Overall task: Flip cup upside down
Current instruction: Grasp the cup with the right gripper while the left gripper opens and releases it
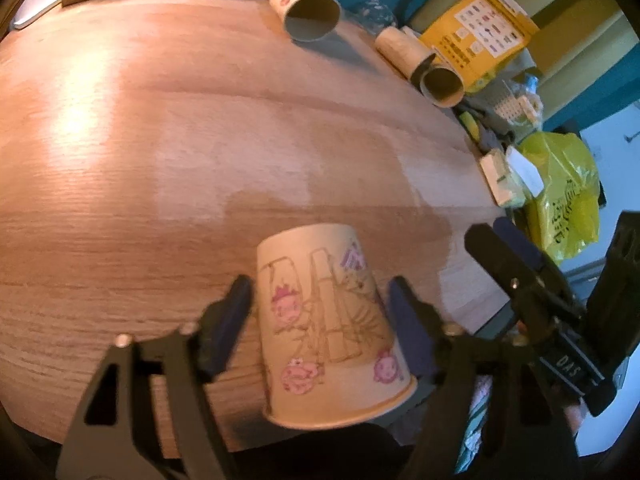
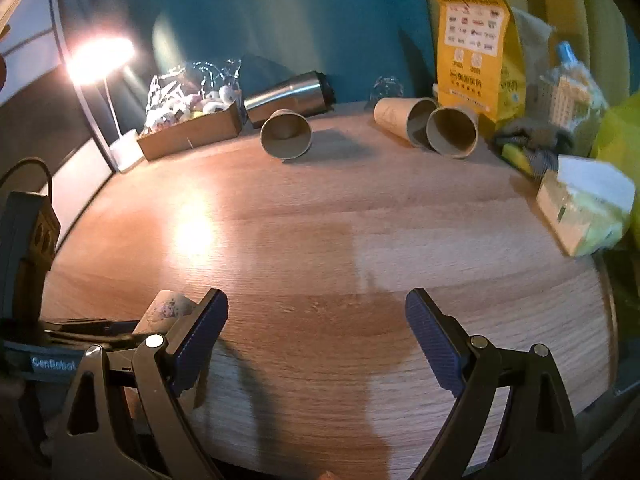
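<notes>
A cream paper cup [image 1: 328,320] with pink and purple cartoon prints stands upside down, rim down, at the near edge of the round wooden table [image 1: 160,140]. My left gripper [image 1: 320,300] is open, its blue-padded jaws on either side of the cup with a small gap on each side. A bit of the cup [image 2: 168,306] shows behind my right gripper's left finger in the right wrist view. My right gripper [image 2: 316,320] is open and empty above the table's near edge; it also shows in the left wrist view [image 1: 560,280], right of the cup.
Three paper cups lie on their sides at the far edge [image 2: 286,134] [image 2: 404,118] [image 2: 452,132]. A steel tumbler [image 2: 288,94], a cardboard tray of snacks [image 2: 192,136], a yellow bag [image 2: 472,40], a tissue pack [image 2: 580,208] and a lit lamp [image 2: 100,60] ring the table.
</notes>
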Motion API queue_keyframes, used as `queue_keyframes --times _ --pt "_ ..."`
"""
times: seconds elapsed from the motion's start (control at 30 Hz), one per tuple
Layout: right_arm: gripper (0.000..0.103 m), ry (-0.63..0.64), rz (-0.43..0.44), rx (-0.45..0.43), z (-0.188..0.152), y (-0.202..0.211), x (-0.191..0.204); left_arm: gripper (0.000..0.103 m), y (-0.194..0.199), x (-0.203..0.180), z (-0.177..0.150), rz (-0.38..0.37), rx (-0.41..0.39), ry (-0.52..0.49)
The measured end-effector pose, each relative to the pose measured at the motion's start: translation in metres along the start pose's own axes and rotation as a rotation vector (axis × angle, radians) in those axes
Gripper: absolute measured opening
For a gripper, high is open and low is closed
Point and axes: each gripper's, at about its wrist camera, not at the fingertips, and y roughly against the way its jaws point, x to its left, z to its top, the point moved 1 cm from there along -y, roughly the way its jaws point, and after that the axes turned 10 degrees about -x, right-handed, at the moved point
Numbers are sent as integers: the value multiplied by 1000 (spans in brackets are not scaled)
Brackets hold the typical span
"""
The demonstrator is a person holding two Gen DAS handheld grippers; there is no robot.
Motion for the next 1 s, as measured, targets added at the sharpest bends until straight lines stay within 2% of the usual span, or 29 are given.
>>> queue_keyframes --times 0.07,0.2,0.3,0.4,0.57,0.67,0.73,0.77,0.8,0.9,0.93,1.0 --pt "92 11 6 8 4 0 3 85 8 2 1 -15 -30 1" --pt "92 10 68 64 12 -7 13 89 39 15 4 -12 -109 -9" --pt "92 12 181 180 18 -26 30 90 60 35 -1 27 -160 1" --pt "92 75 189 292 20 -46 48 90 75 57 -10 58 -192 20" --pt "91 155 203 462 17 -72 73 90 89 79 -22 144 -236 -29" --pt "78 176 212 551 12 -84 80 90 95 95 -25 175 -260 -22" --pt "75 208 212 592 10 -92 85 90 95 104 -25 172 -265 -6" --pt "70 218 218 609 10 -94 87 90 95 108 -24 173 -266 -3" --pt "66 230 223 624 9 -96 90 90 95 111 -24 171 -265 0" --pt "65 266 231 618 10 -94 98 90 92 115 -25 155 -253 14" --pt "64 277 227 600 14 -92 99 90 91 116 -25 148 -251 19" --pt "64 289 212 503 24 -81 105 90 92 116 -24 142 -256 12"
